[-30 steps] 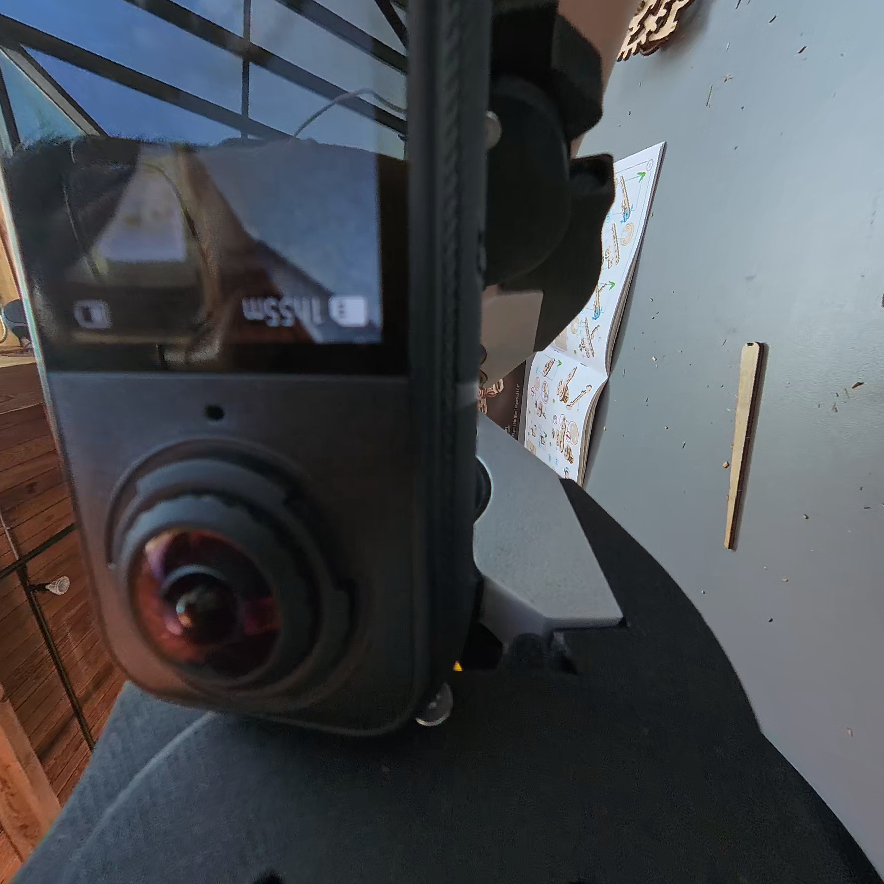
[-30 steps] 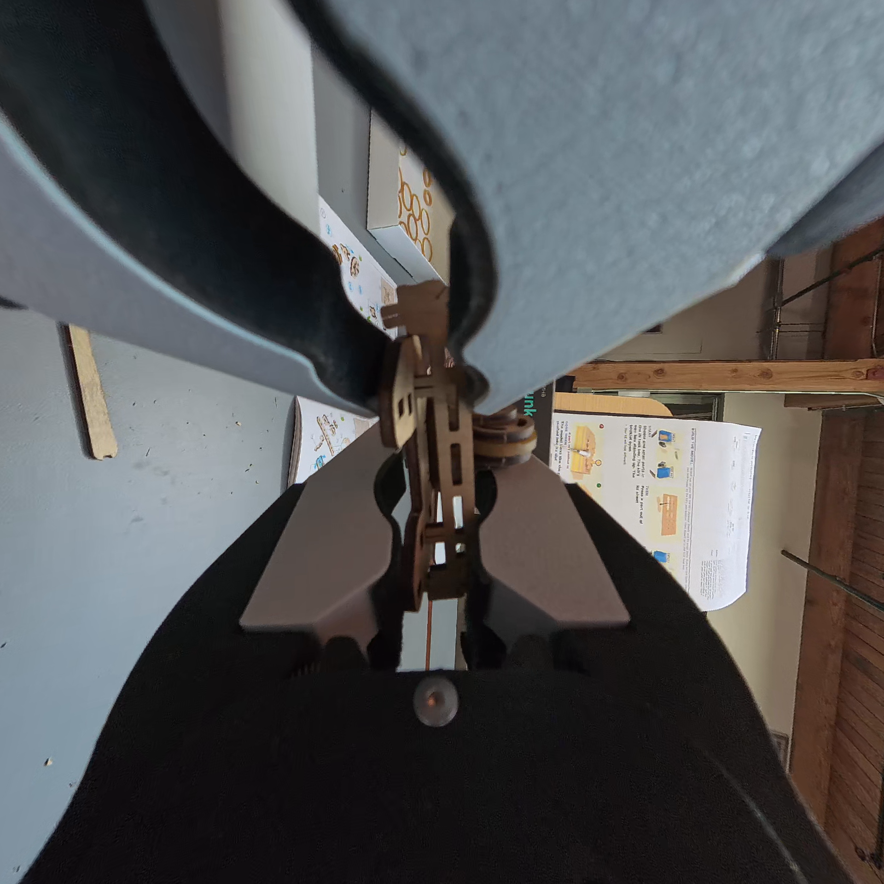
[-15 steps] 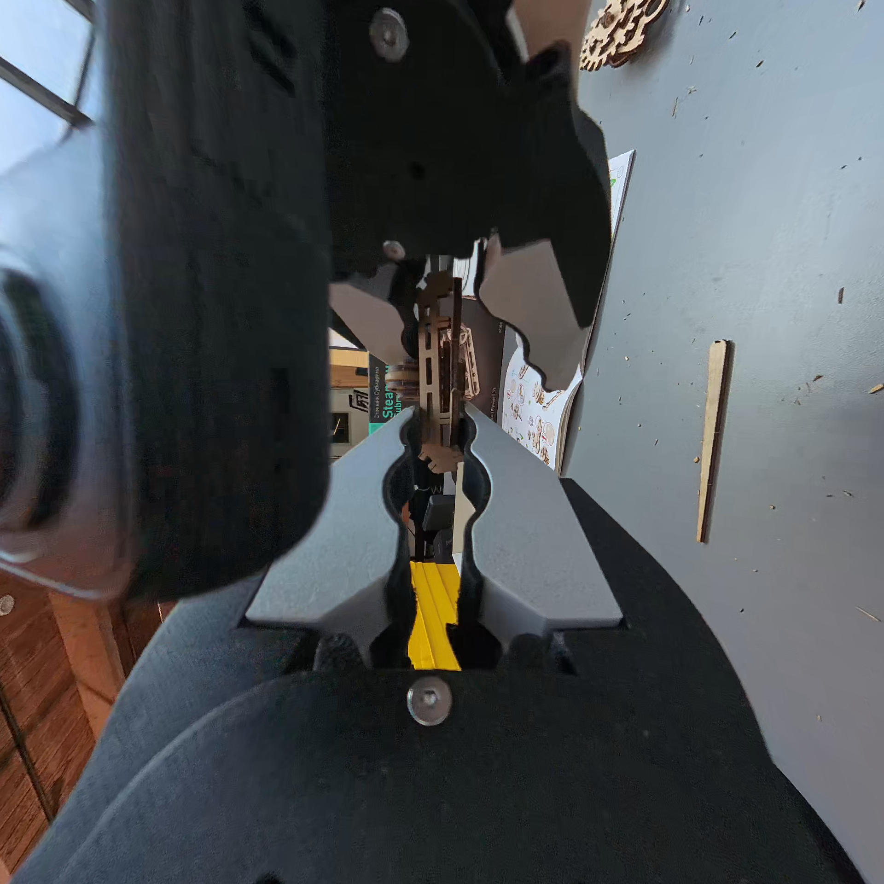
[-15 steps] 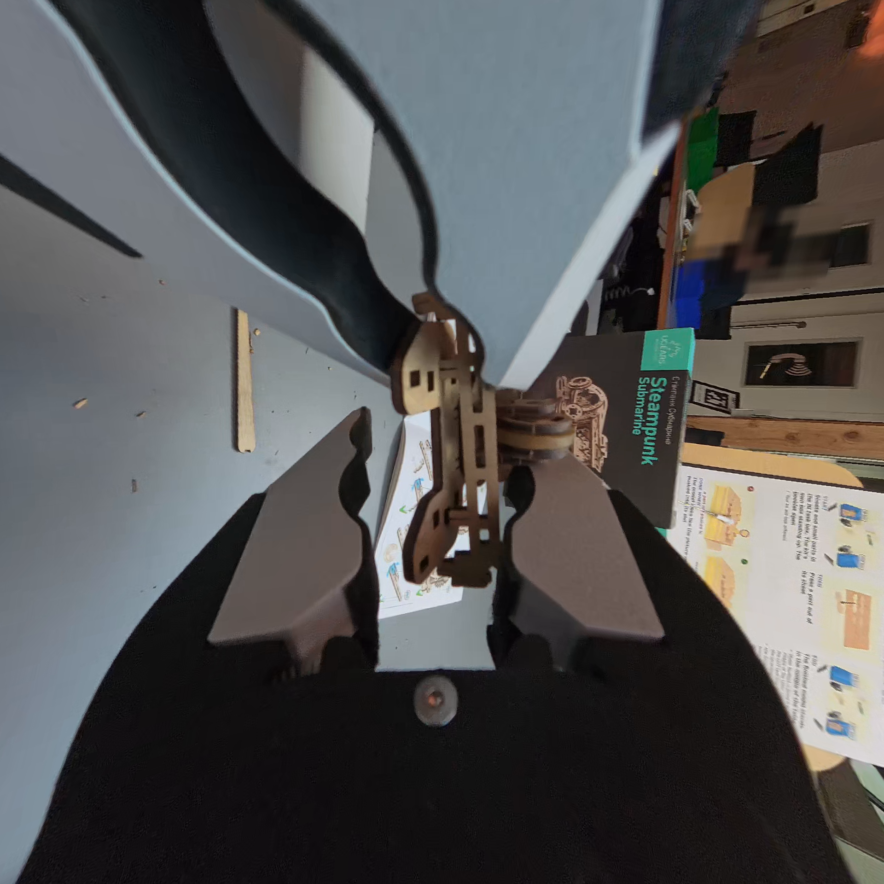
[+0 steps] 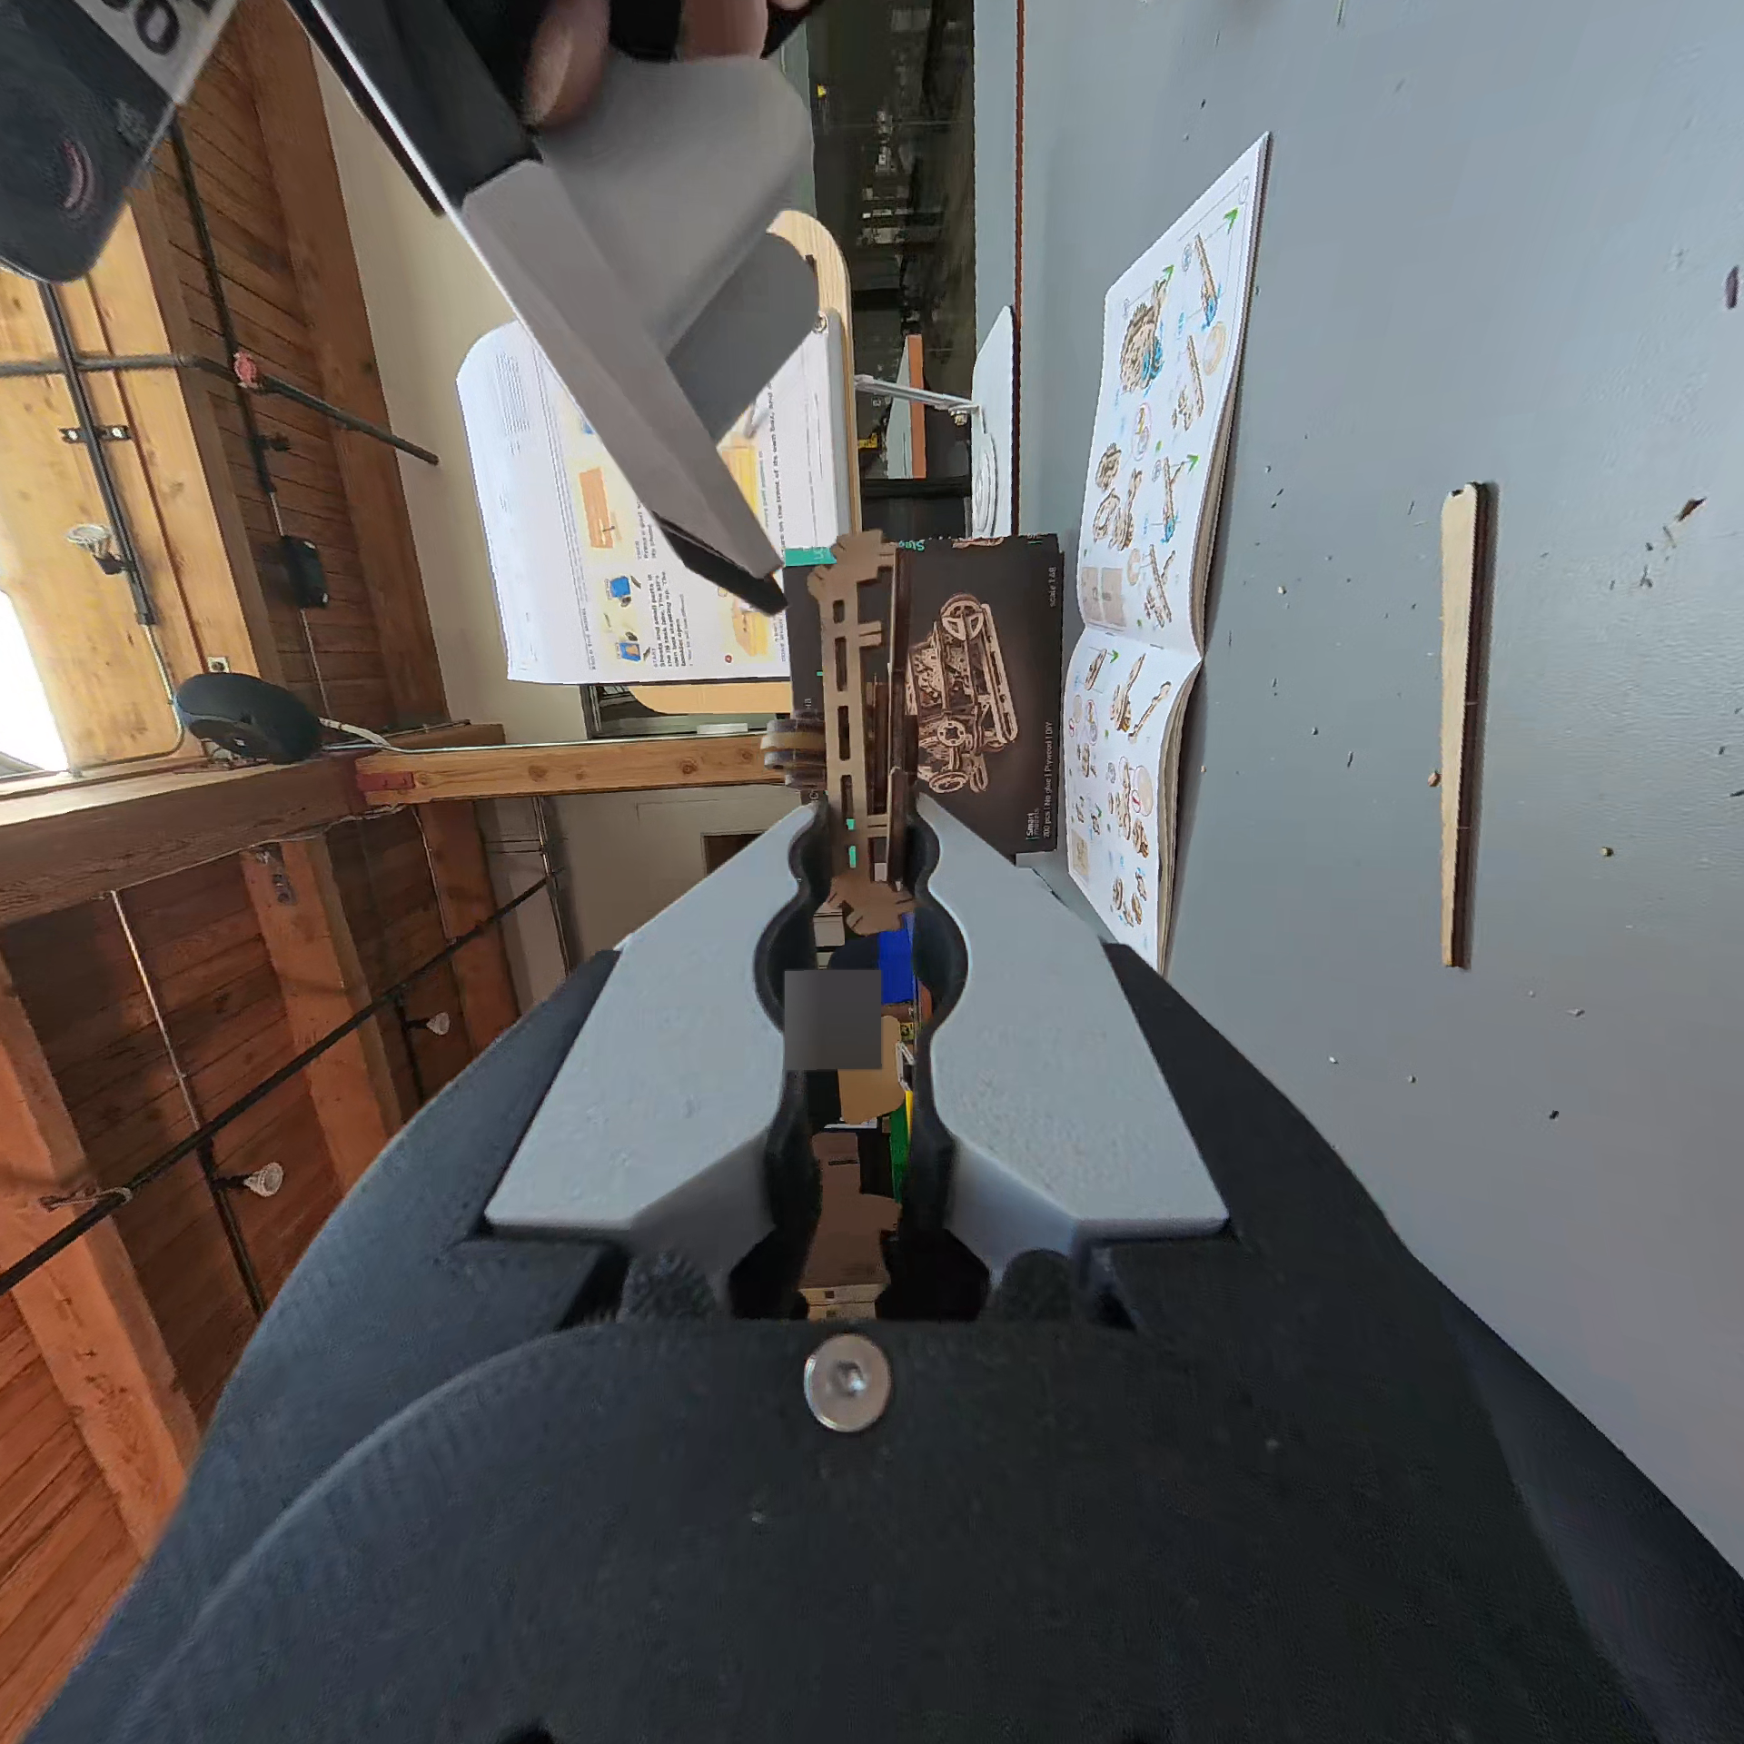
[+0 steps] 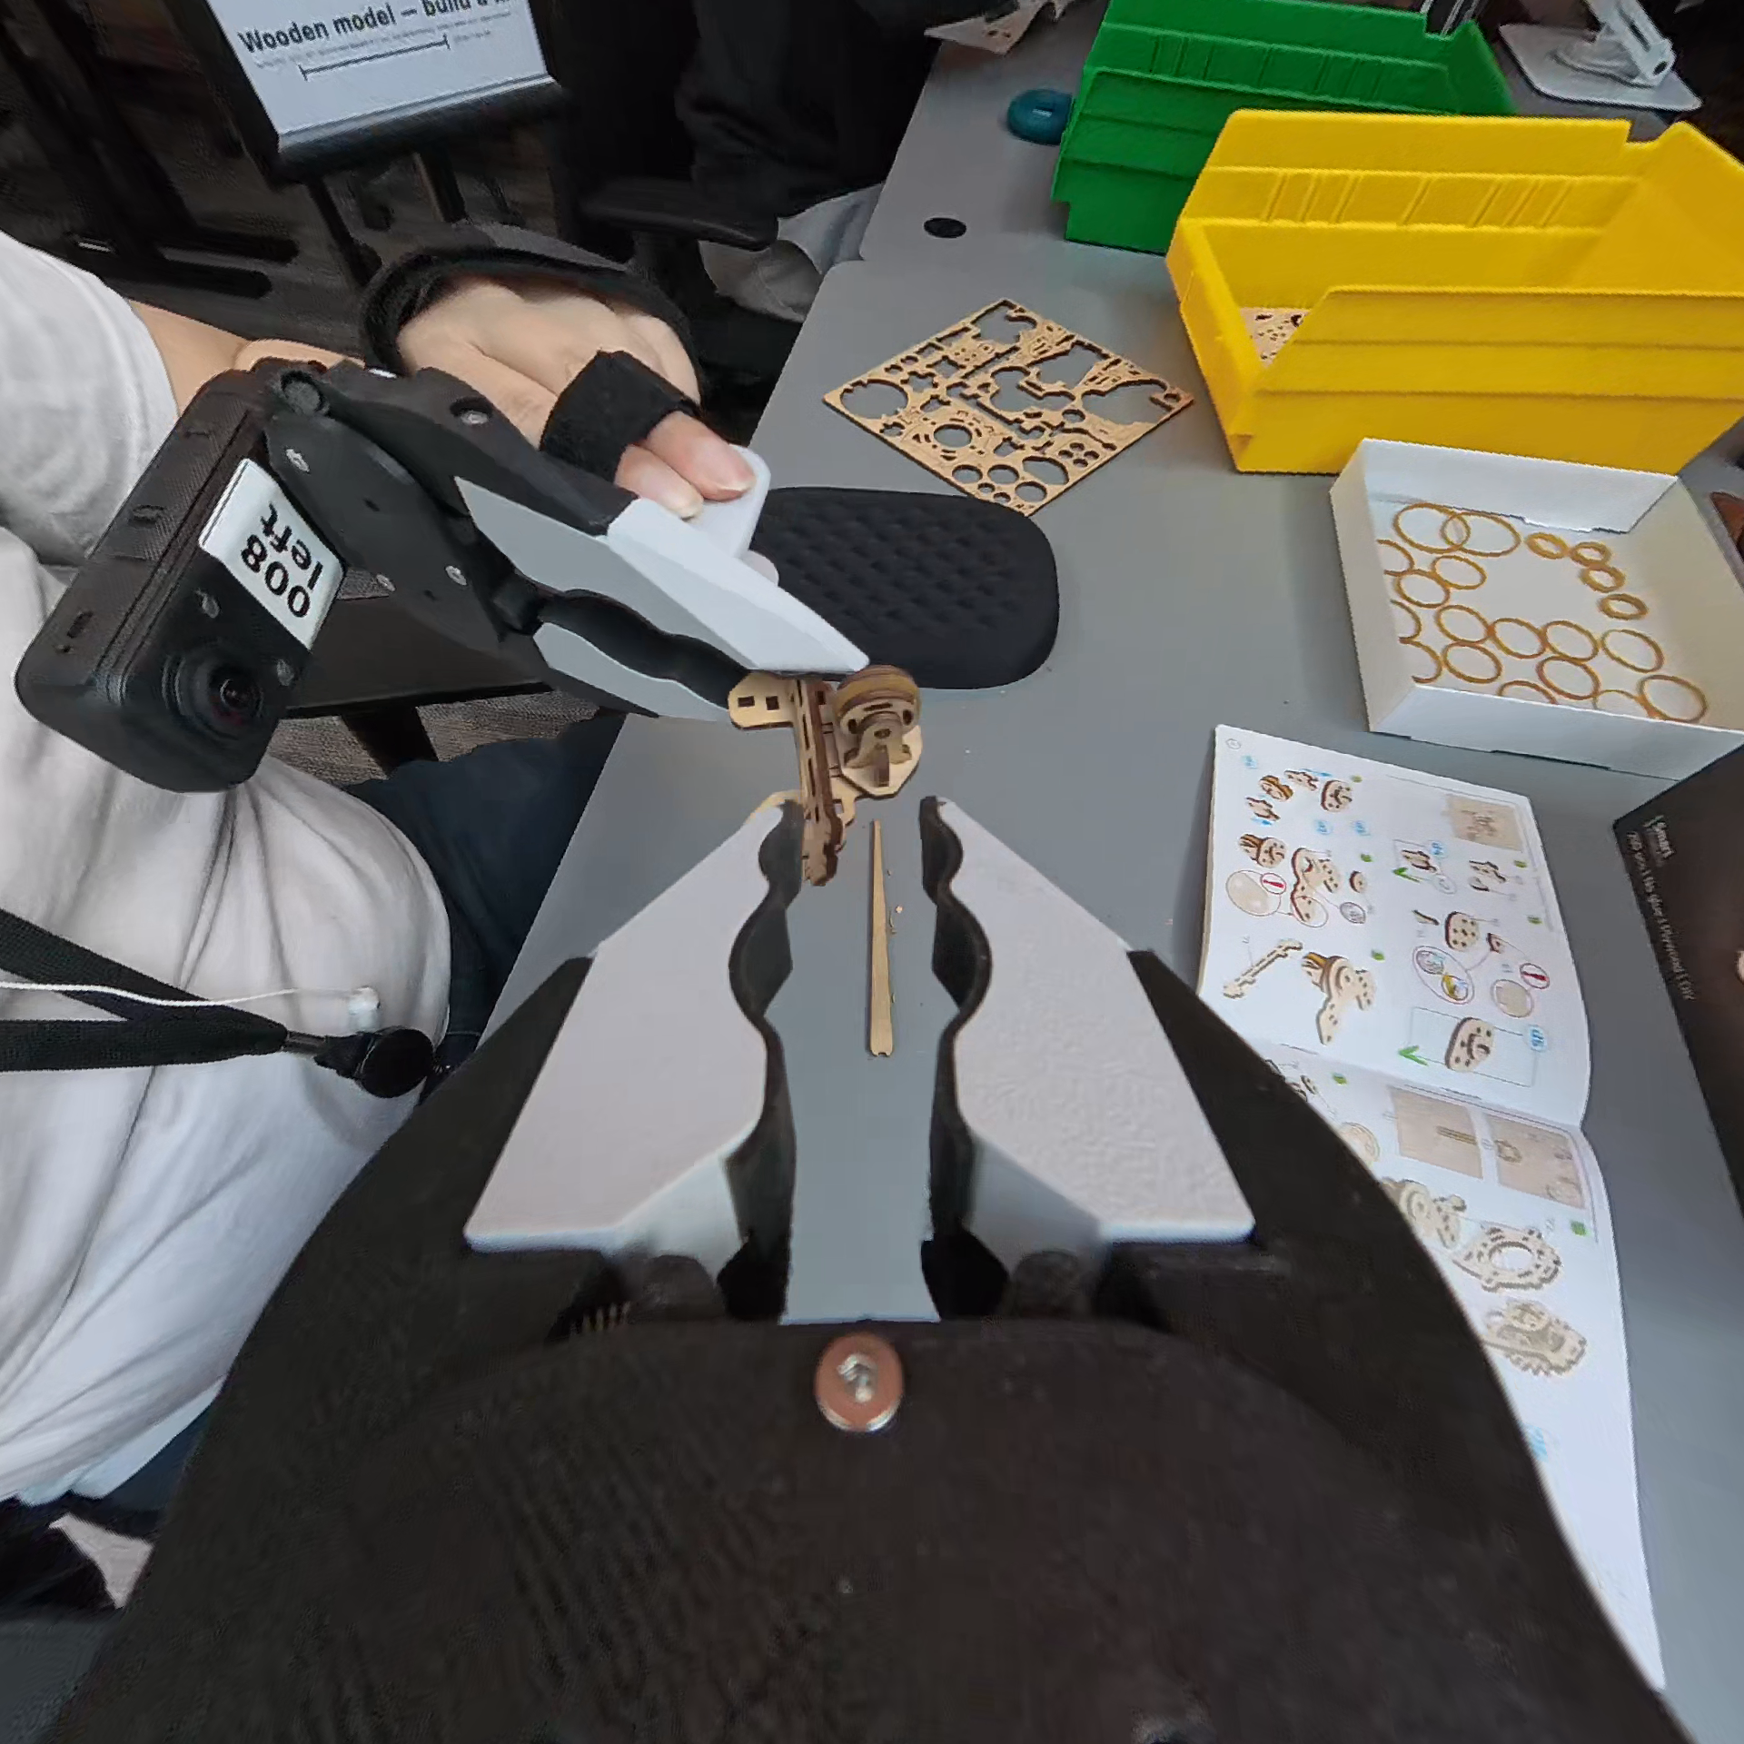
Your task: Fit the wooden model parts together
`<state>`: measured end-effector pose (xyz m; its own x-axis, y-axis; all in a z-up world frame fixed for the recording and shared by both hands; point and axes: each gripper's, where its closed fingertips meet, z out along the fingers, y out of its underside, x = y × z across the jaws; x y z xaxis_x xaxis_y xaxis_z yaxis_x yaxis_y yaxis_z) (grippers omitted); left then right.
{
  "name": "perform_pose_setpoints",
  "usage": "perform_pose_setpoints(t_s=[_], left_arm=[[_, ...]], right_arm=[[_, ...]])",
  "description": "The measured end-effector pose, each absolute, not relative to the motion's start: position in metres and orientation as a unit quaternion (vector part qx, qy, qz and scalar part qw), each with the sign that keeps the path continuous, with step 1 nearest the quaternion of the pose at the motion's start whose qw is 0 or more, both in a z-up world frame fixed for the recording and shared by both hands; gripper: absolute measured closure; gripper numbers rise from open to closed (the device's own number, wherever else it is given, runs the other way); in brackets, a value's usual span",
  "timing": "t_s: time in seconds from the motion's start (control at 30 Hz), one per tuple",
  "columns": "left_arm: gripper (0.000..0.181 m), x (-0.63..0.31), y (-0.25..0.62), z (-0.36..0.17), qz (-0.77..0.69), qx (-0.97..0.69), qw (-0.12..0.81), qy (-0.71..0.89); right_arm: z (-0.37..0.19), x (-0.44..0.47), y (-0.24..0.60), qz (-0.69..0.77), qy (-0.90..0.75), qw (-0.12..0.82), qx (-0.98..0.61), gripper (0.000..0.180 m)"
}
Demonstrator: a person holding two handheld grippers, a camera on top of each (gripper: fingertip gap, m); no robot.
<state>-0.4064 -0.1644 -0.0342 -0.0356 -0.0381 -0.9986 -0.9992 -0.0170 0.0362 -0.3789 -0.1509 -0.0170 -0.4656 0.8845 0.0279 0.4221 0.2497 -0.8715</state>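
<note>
A small wooden model assembly [image 5: 854, 717] of slotted plywood strips with a round stacked part on one side is clamped in my left gripper [image 5: 863, 826], which is shut on its near end. In the right wrist view the left gripper [image 6: 797, 675] holds the assembly [image 6: 830, 746] in the air over the grey table [image 6: 1085, 661]. My right gripper [image 6: 857, 819] is open, its jaws apart. The assembly's lower end hangs just by the left fingertip [image 6: 779, 830], not gripped. The right gripper [image 5: 746, 576] shows in the left wrist view next to the assembly's far end.
A thin wooden stick [image 6: 880, 944] lies on the table under my right gripper. An open instruction booklet [image 6: 1397, 944], a dark box [image 5: 981, 698], a punched plywood sheet [image 6: 1005, 406], a white tray of rubber rings [image 6: 1529, 613] and yellow bins [image 6: 1472, 283] lie right and behind. The gap from one gripper's tips to the other's is roughly 4 centimeters. My left tips are roughly 12 centimeters from the thin wooden stick [image 6: 880, 944]. Look for it in the left wrist view [image 5: 1450, 710] too.
My right gripper has opened, let go of the wooden assembly and drawn back from it. My left gripper has stayed shut on the assembly and holds it alone.
</note>
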Motion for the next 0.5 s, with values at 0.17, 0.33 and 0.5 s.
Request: perform_pose_setpoints(t_s=[0.17, 0.33, 0.5], left_arm=[[0.169, -0.406, -0.168, -0.032, 0.445, -0.543, 0.51, 0.498], [0.169, -0.399, -0.172, -0.028, 0.368, -0.577, 0.543, 0.487], [0.169, -0.39, -0.176, -0.025, 0.283, -0.608, 0.573, 0.471]], right_arm=[[-0.012, -0.377, -0.158, 0.384, -0.783, 0.384, -0.303, 0.139], [-0.018, -0.375, -0.174, 0.345, -0.81, 0.407, -0.243, 0.13], [-0.016, -0.377, -0.185, 0.323, -0.813, 0.438, -0.207, 0.148]])
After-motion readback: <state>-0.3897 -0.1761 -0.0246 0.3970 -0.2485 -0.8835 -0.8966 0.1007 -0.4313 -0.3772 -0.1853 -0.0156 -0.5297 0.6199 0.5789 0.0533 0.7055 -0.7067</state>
